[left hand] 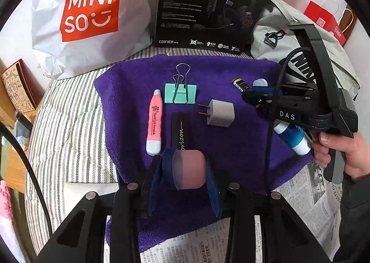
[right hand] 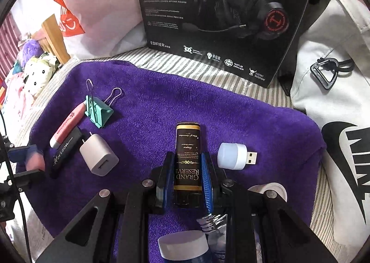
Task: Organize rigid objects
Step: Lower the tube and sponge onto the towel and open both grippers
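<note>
Left claw [left hand: 185,171] of mine grips a pink eraser-like block [left hand: 190,168] over the purple towel's [right hand: 231,112] near edge. Right claw [right hand: 185,170] clamps the dark "Grand Reserve" tube [right hand: 187,159] mid-towel, white USB light [right hand: 233,155] just beside it, charger plug [right hand: 98,156] toward the left edge.

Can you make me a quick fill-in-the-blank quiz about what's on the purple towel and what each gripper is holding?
1. The right gripper is shut on a dark ____ labelled Grand Reserve.
2. The left gripper holds a rounded ____-coloured object between its fingers.
3. The mint green binder clip lies beside the top of the pink ____.
4. All the small items rest on a ____ towel.

Missing words: tube; pink; pen; purple
</note>
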`<action>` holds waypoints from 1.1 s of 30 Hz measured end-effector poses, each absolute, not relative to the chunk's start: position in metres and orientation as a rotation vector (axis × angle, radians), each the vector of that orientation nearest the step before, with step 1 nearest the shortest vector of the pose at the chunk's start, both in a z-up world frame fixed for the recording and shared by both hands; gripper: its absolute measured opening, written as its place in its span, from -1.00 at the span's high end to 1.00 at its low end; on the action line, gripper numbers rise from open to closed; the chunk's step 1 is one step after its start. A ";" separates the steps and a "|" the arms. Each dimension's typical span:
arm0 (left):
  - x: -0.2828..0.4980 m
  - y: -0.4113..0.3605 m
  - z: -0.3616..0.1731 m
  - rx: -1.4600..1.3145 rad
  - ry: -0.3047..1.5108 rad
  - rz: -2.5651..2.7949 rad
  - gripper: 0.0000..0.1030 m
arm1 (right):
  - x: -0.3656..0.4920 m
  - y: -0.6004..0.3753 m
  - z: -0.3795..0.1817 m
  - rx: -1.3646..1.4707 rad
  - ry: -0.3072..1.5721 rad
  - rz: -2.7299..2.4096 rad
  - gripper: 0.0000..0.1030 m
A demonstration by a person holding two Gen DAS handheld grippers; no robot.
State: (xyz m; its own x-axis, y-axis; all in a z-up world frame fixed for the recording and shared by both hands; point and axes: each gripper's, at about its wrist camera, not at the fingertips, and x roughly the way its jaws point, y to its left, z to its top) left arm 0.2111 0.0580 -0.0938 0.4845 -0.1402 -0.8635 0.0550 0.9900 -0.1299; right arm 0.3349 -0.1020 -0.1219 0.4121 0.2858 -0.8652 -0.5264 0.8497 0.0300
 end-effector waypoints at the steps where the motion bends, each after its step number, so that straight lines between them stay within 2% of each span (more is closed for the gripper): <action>1: 0.212 0.058 -0.094 -0.088 1.060 -0.118 0.33 | 0.335 -0.102 -0.122 -0.264 1.027 0.523 0.54; 5: 0.213 0.060 -0.097 -0.088 1.068 -0.114 0.33 | 0.333 -0.103 -0.120 -0.269 1.028 0.538 0.51; 9: 0.213 0.061 -0.096 -0.089 1.068 -0.108 0.33 | 0.334 -0.108 -0.116 -0.240 1.045 0.548 0.34; 23: 0.234 0.024 -0.105 -0.050 1.080 -0.180 0.33 | 0.291 -0.156 -0.075 -0.167 0.955 0.533 0.34; 33: 0.244 -0.001 -0.116 0.033 1.113 -0.163 0.33 | 0.237 -0.186 -0.077 -0.116 0.958 0.535 0.34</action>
